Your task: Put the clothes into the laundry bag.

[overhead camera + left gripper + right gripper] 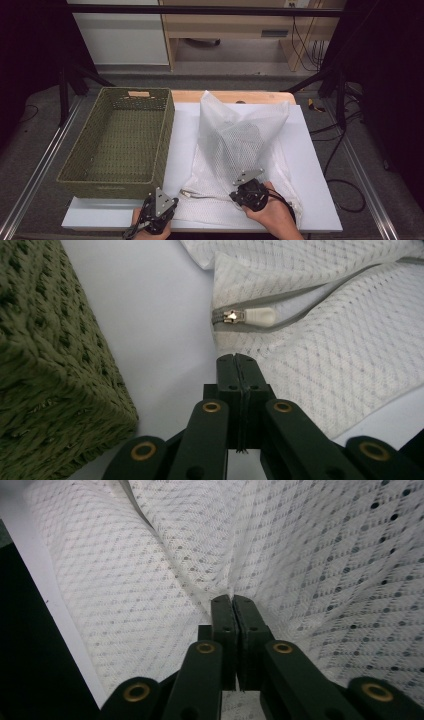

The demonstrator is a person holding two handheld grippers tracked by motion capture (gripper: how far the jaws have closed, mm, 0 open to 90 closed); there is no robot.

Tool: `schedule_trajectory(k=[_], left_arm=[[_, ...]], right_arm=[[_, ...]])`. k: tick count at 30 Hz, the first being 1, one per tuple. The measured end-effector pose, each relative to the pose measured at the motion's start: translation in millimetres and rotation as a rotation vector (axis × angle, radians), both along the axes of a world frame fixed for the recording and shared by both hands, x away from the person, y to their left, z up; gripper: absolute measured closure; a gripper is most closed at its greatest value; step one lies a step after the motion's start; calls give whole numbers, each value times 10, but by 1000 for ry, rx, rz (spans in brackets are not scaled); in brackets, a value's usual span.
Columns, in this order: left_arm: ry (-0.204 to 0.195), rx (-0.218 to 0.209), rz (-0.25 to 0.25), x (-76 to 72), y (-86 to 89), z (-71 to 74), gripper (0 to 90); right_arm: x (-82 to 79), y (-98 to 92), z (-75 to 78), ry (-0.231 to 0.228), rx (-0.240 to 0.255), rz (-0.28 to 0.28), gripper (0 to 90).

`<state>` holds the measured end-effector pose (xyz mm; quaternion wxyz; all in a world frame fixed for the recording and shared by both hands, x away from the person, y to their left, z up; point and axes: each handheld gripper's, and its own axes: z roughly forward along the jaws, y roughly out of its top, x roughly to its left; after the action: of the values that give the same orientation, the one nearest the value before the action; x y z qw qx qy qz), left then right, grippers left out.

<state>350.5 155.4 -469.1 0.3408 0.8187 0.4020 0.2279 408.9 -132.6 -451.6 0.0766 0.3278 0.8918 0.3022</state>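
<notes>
High view, nearest edge: left gripper (159,214) resting low at the front of the white board (320,200), jaws clenched. In left gripper view, tips pressed together at the hem of the mesh bag (350,355), just below the zipper pull (245,316); whether a bit of fabric is pinched there, cannot tell. Probably placed so to hold the zipper end steady.

A little further, right gripper (250,192) sitting on the bag (240,145), jaws clenched on a fold of mesh (225,587); in right gripper view, fabric drawn up into a tent towards the closed tips. Probably gripped so to pull the mouth open or to lift the upper layer from the dark thing inside (252,132), visible as a shadow through the netting.

Bag lying in the middle of the board, far part standing up in a peak, near hem almost at the front edge. Little room in front; more bare board to the right and behind.

Green basket (120,140) left of the bag, near but apart, its corner close beside the left gripper (237,365), so small margin for swinging leftwards. Beyond, table end, then floor and a cabinet (120,35).
</notes>
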Motion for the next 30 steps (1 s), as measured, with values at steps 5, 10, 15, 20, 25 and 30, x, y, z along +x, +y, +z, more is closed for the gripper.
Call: schedule_trajectory(k=[5, 10, 15, 20, 25, 30], left_arm=[[-18, -8, 3, 1, 0, -2, 786], [-39, -49, 5, -2, -3, 32, 628], [-42, -80, -7, -10, -11, 46, 530], [-55, -77, -19, -15, -57, 25, 443], [-55, -93, -4, -9, -80, 1, 335], [-38, -104, -13, 10, -83, -23, 270]], right_arm=[[-76, 1, 3, -85, 39, 45, 708], [-170, 14, 60, -178, 73, 53, 579], [-207, -13, 115, -246, 102, 34, 462], [-183, -94, 151, -288, 131, -11, 345], [-150, -140, 184, -314, 150, -57, 247], [-160, -155, 228, -370, 166, -67, 180]])
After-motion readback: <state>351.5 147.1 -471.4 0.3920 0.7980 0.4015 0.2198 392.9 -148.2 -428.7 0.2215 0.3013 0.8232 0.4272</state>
